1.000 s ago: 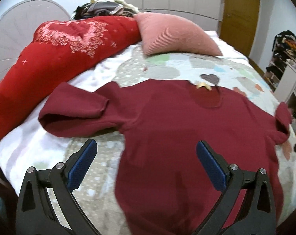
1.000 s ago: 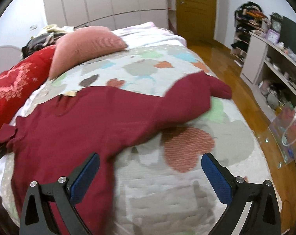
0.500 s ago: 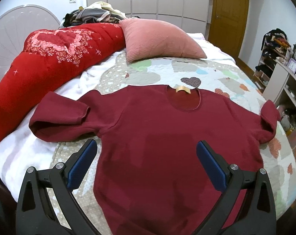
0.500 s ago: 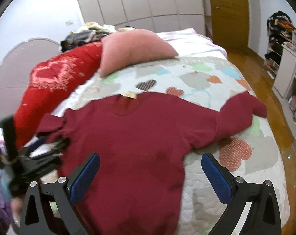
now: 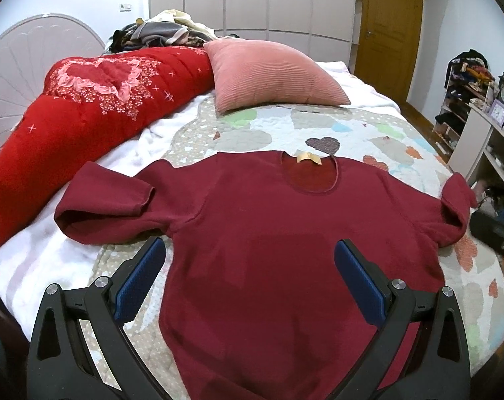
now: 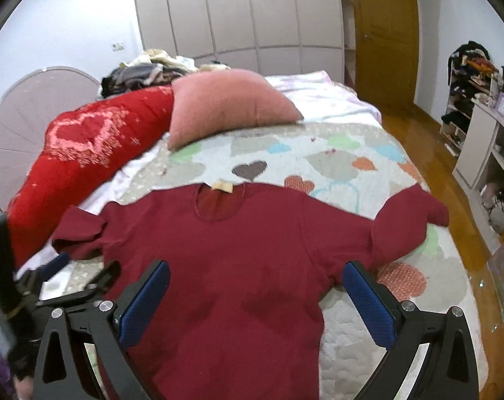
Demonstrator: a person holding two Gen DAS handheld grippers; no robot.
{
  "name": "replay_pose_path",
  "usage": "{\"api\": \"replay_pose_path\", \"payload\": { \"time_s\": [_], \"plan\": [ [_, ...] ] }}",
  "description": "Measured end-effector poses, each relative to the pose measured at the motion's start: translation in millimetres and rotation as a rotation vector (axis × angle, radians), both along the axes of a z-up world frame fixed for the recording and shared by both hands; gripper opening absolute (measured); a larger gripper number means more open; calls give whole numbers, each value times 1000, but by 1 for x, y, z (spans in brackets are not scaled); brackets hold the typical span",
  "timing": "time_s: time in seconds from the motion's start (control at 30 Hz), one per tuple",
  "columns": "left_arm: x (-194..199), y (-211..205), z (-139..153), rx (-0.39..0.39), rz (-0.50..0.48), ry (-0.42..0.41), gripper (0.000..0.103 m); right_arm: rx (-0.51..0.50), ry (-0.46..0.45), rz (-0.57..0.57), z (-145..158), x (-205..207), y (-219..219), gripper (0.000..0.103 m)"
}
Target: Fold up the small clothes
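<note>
A dark red sweater (image 5: 285,233) lies spread flat, front up, on the heart-patterned quilt (image 5: 368,133), neck with a tan label (image 5: 308,157) pointing away. Its left sleeve (image 5: 108,206) is doubled back on itself, and the right sleeve (image 5: 455,210) bunches near the bed's edge. My left gripper (image 5: 250,250) hovers open above the lower body of the sweater, holding nothing. In the right wrist view the sweater (image 6: 245,250) fills the middle, and my right gripper (image 6: 255,270) hangs open over it, empty. The left gripper (image 6: 85,270) shows there at the sweater's left side.
A pink pillow (image 5: 268,73) and a red duvet (image 5: 102,100) lie along the far and left sides of the bed, with a clothes pile (image 5: 162,30) behind. A white shelf unit (image 5: 485,133) and wood floor (image 6: 451,166) are on the right. The bed edge runs close to the right sleeve.
Both grippers have pulled back and risen, so the whole sweater is in view. The right view has swung left from the right sleeve to the sweater's middle. The sweater has stayed put.
</note>
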State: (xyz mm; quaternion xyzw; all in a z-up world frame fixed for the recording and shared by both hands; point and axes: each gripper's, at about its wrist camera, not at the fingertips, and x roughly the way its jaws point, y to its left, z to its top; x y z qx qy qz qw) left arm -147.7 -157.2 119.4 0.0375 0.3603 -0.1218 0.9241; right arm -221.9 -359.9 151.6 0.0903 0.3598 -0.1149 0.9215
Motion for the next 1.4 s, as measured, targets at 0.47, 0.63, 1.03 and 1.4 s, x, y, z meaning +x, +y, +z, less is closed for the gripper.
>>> {"api": "replay_pose_path", "payload": {
  "time_s": [0.47,0.63,1.03,1.4],
  "plan": [
    [26,3,-17,-14,16,33,102,-15,62,-8,-42,47,-1,103],
    [33,6,-23,-8,28,42,102,-56,61,4,-52,61,8,103],
    [51,16,-38,-10,61,70,102,-22,101,13,-71,82,10,103],
    [55,20,-47,-9,68,86,102,-47,111,36,-78,90,21,103]
  ]
}}
